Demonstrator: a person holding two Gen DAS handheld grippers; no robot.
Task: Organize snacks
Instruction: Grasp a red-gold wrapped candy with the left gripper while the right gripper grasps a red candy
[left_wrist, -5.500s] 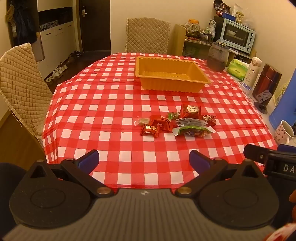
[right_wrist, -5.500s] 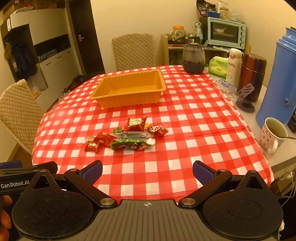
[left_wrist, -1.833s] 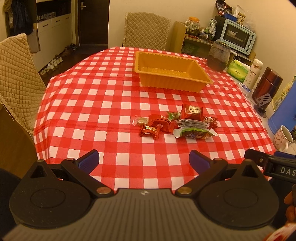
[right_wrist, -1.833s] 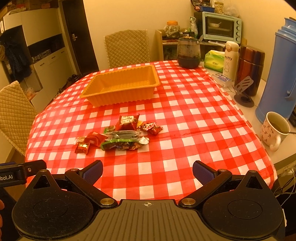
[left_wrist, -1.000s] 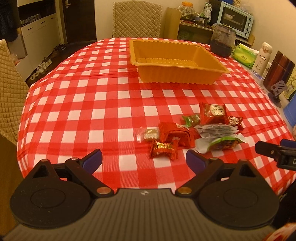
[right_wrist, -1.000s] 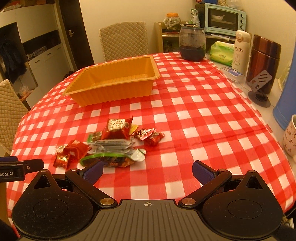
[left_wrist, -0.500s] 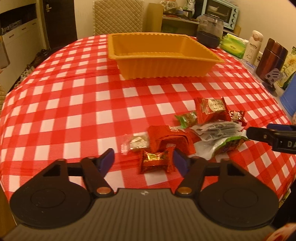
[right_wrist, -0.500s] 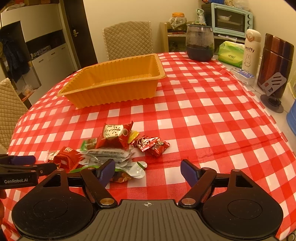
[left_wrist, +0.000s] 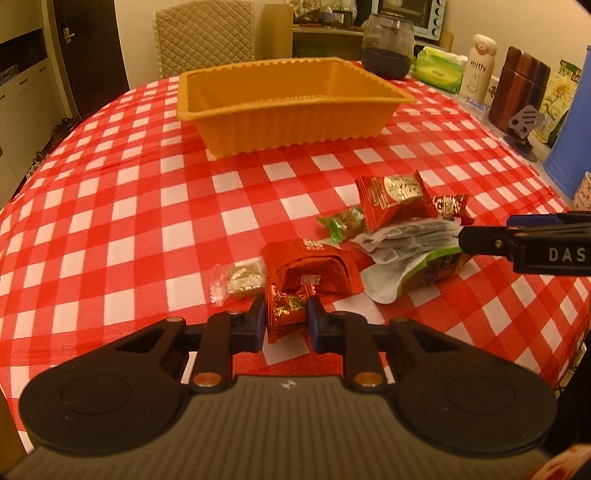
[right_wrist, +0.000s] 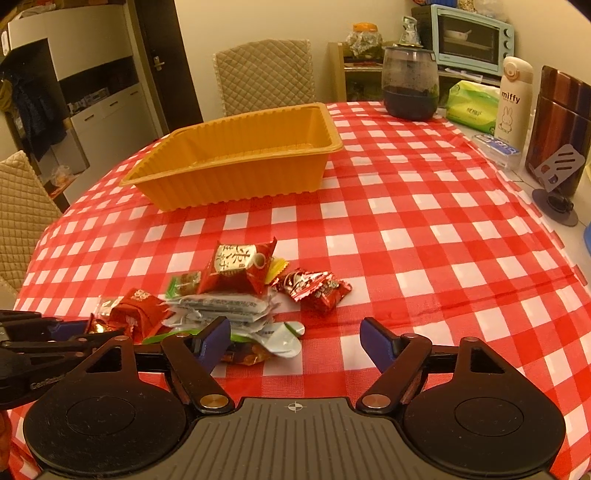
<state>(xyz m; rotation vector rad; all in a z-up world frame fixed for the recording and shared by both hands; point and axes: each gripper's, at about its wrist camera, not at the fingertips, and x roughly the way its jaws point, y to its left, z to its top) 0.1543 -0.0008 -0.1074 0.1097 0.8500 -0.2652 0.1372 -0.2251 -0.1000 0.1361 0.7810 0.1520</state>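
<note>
Leftmost on the red-checked tablecloth (left_wrist: 129, 206), a clear-wrapped pale sweet (left_wrist: 242, 278) lies beside a red pouch (left_wrist: 314, 264) printed with white characters too small to read. Just in front of that pouch, the left gripper (left_wrist: 286, 317) is pinched tight on a small red-and-gold foil candy (left_wrist: 286, 310), both blue pads (left_wrist: 258, 317) pressing its sides; its print is not legible. Behind, well apart from the pile, the orange tray (left_wrist: 295, 122) sits with nothing visible inside. Further right come a green candy (left_wrist: 341, 223), a red packet (left_wrist: 393, 199) with a gold oval bearing large Chinese characters, grey-printed sachets (left_wrist: 410, 236), a green-edged pouch (left_wrist: 424, 267) and a dark red foil candy (right_wrist: 314, 290). The right gripper (right_wrist: 293, 341) is spread wide, one finger (right_wrist: 212, 338) over the green-edged pouch, pressing nothing; its side shows "DAS". The left gripper's body reads "GenRobot". On the far right, a white bottle (right_wrist: 513, 99) says "miffy" with a rabbit drawing.
</note>
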